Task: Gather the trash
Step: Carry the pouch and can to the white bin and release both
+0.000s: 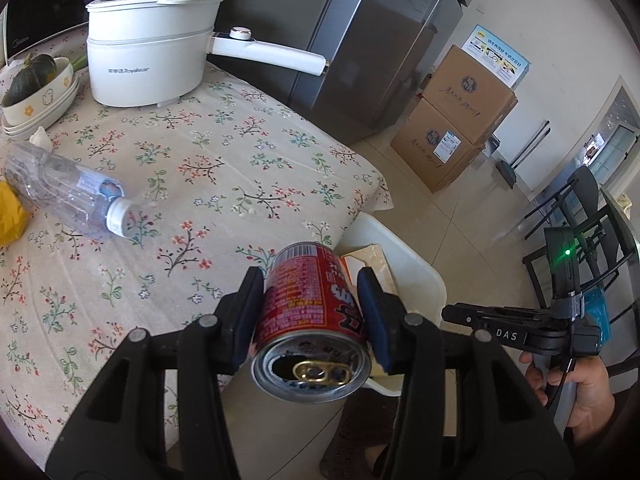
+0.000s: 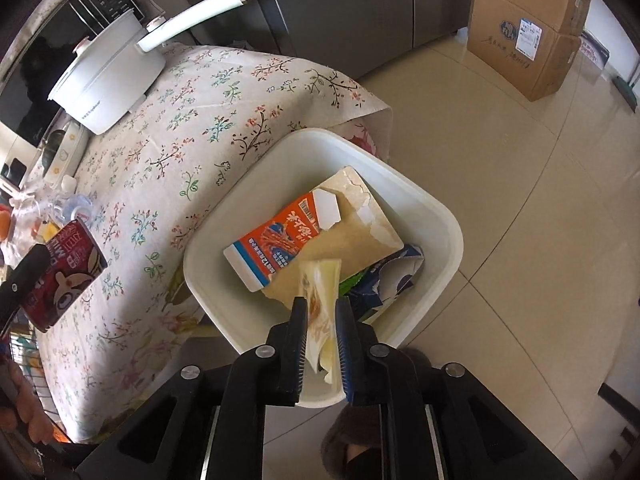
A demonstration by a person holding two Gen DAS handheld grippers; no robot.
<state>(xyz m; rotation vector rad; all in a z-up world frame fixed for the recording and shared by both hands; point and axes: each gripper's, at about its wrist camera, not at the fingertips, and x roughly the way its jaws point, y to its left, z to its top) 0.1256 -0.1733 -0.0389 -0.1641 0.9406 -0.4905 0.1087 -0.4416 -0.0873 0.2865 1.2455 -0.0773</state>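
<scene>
My left gripper is shut on a red drink can with an opened pull tab, held over the table's corner beside the white bin. In the right wrist view the same can shows at the left edge. My right gripper points down into the bin. A pale yellow wrapper, blurred, hangs loosely between its parted fingers. In the bin lie an orange and white carton, a beige paper bag and a blue wrapper.
On the floral tablecloth lie a clear plastic bottle and a yellow item. A white electric pot and stacked bowls stand at the back. Cardboard boxes, a grey fridge and a black chair stand on the tiled floor.
</scene>
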